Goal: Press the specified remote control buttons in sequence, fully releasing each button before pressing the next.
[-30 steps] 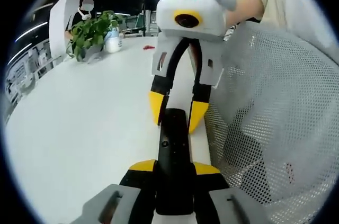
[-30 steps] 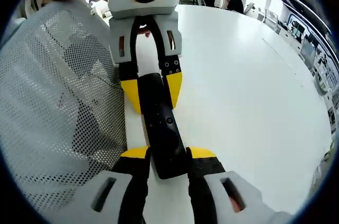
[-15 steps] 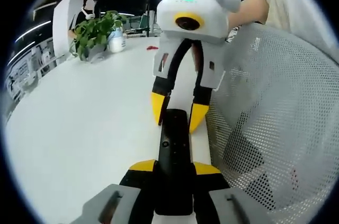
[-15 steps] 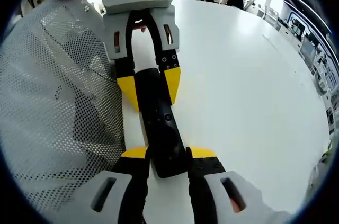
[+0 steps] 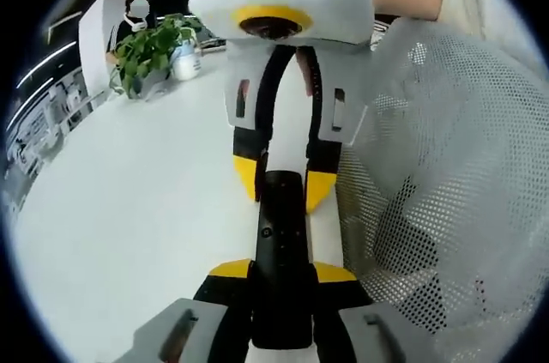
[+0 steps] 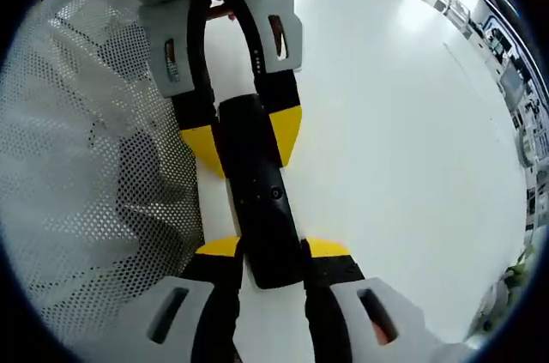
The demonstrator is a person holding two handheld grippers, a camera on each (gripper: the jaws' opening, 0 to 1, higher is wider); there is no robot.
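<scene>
A long black remote control (image 5: pixel 279 234) is held above the white table (image 5: pixel 129 208), gripped at both ends. My left gripper (image 5: pixel 281 270) is shut on its near end in the left gripper view. My right gripper (image 5: pixel 279 187) reaches in from above, its yellow-tipped jaws closed around the far end. In the right gripper view the remote control (image 6: pixel 262 200) runs up from my right gripper (image 6: pixel 273 247), which is shut on it, to my left gripper (image 6: pixel 244 140) clamped on the other end. A small round button shows on the remote's face.
A white mesh chair back (image 5: pixel 446 191) stands close beside the remote, also seen as the mesh chair back (image 6: pixel 86 166). A potted plant (image 5: pixel 147 52) and a seated person (image 5: pixel 135 13) are at the table's far end. The table (image 6: pixel 412 148) spreads wide.
The two grippers have drawn closer along the remote, so each looms larger in the other's view. Both stay shut on the remote.
</scene>
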